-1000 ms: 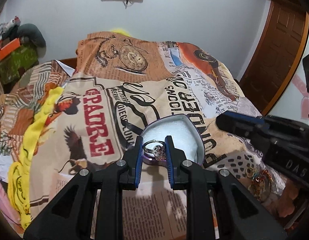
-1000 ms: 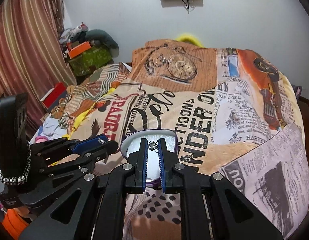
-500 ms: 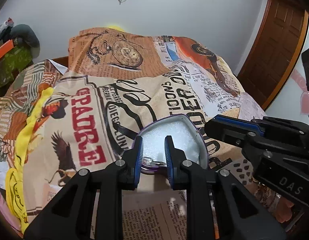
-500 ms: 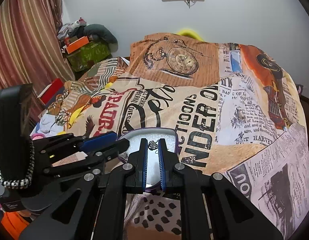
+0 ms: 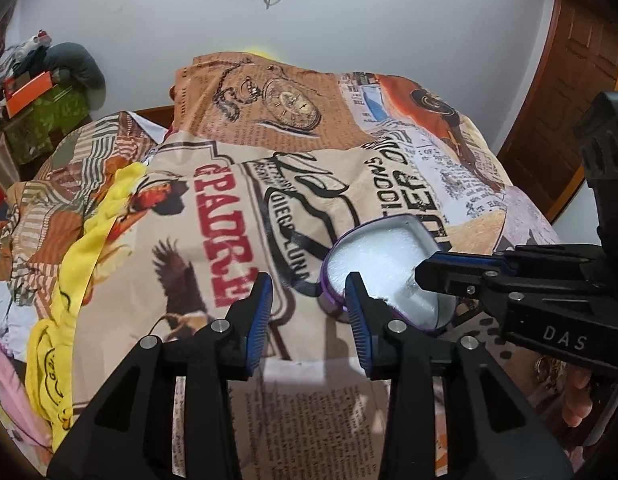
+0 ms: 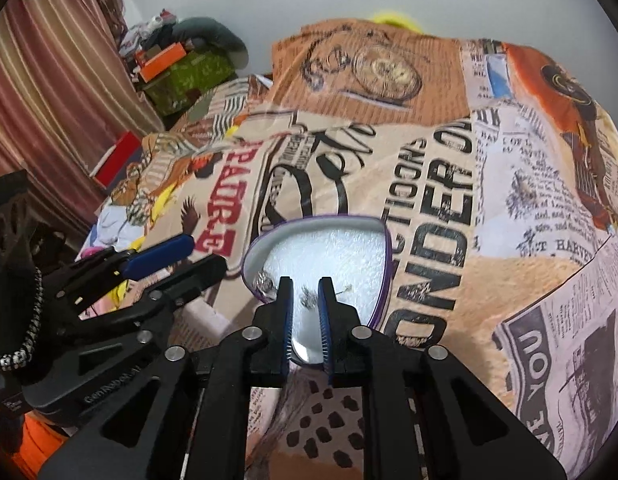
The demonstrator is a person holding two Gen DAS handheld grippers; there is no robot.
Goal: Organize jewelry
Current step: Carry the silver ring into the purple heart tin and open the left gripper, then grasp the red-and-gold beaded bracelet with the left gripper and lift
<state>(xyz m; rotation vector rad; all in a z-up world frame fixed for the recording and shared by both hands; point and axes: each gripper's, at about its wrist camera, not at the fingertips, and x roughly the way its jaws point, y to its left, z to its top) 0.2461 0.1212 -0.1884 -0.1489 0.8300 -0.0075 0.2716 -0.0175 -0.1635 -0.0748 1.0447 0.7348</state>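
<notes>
A heart-shaped purple jewelry box (image 6: 317, 256) lies open on the bed, its inside lined with white foam. On the foam near the box's left rim sits a silver ring (image 6: 264, 281) — and a second small silver piece (image 6: 307, 299) lies close by, between the blue pads of the right tongs (image 6: 305, 284). Those pads stand a narrow gap apart over the box; whether they actually pinch the small piece cannot be told from here.

In the left wrist view the same box (image 5: 383, 254) shows just ahead and to the right of the left tongs (image 5: 308, 288), which are released, their pads spread wide with nothing between them. The right pad overlaps the near rim of the box, the left pad sits over the printed bedspread (image 5: 213, 216). The right tongs (image 5: 429, 270) reach in from the right side, their tip over the foam.

The bedspread carries newspaper lettering, a pocket-watch print and an eagle. A yellow cloth (image 5: 85, 248) trails along the bed's left edge, and a brown wooden door (image 5: 577, 92) stands at the far right.
</notes>
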